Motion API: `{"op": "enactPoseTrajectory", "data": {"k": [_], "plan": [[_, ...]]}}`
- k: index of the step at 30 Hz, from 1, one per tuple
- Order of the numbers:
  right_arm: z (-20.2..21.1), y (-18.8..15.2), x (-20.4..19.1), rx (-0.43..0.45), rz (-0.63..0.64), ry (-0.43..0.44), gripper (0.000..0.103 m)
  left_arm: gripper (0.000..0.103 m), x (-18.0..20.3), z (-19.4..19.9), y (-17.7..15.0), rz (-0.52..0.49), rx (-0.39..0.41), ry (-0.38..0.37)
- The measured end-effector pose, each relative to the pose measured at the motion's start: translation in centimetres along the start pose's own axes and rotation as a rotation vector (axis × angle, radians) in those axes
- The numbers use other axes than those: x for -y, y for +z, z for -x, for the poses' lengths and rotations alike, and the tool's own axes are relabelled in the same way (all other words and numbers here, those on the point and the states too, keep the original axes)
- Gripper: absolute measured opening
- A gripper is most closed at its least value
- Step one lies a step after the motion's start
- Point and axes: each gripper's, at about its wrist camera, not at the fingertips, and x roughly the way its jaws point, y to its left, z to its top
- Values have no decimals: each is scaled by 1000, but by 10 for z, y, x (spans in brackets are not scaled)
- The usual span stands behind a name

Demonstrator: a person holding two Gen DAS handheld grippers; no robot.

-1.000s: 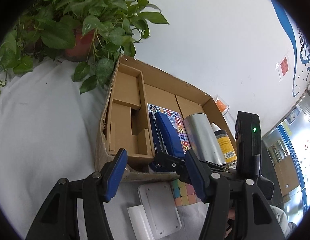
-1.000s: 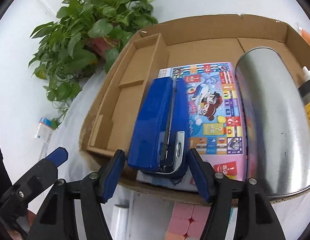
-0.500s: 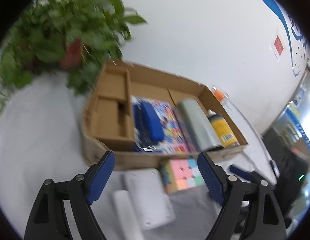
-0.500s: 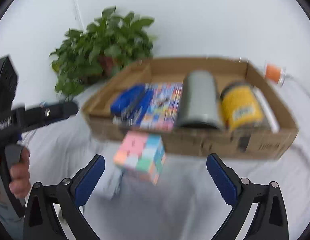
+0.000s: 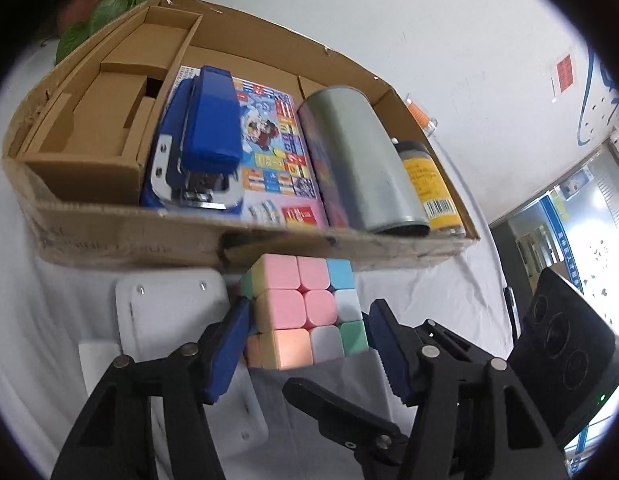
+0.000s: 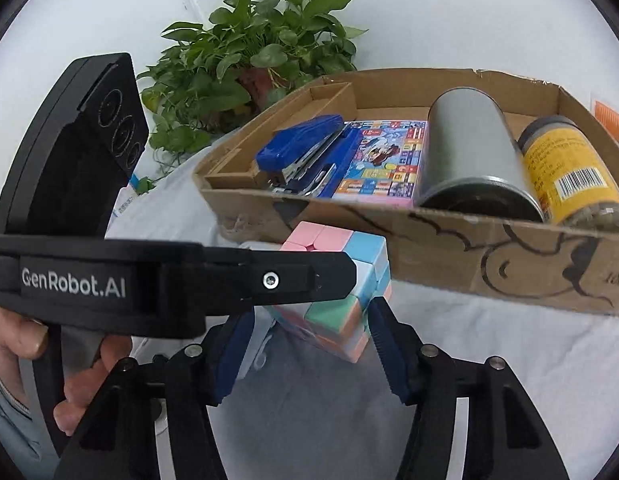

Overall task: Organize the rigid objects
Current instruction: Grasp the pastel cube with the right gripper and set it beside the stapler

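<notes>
A pastel puzzle cube [image 5: 305, 312] stands on the white cloth in front of the cardboard box [image 5: 129, 236]. My left gripper [image 5: 309, 344] is around the cube, its blue pads [image 5: 229, 344] against the cube's sides. My right gripper [image 6: 305, 344] also straddles the cube [image 6: 337, 312] from another side, pads close to it. The box [image 6: 469, 248] holds a blue stapler [image 5: 205, 136], a colourful booklet [image 5: 277, 148], a grey tin [image 5: 357, 168] and a yellow-labelled bottle [image 5: 425, 176].
A white plate with screws [image 5: 165, 312] lies left of the cube, and a white roll [image 5: 97, 364] beside it. A potted plant [image 6: 253, 64] stands behind the box's left end. The left gripper's body [image 6: 109, 280] crosses the right wrist view.
Both grippers pulled back from the box, came down to the cube in front of it and narrowed around it. The stapler now lies in the box, released by the right gripper.
</notes>
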Motion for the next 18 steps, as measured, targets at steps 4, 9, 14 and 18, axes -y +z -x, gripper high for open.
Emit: {"op": "enactPoseTrajectory", "data": {"k": [4,9,14,18], "plan": [[29,-28,0,-20,-9,8,59,59,24,2,-31,-19,-57,-25],[60,-59,8,-42,7,-19,59,60,38,-7,-63,41,-75,-55],[43,-61,12,-100,44,-66,45,55,39,-8,-60,41,-42,-51],[44,-55,4,-74,55,-87,44,50,39,12,-54,16,10,-35]]}}
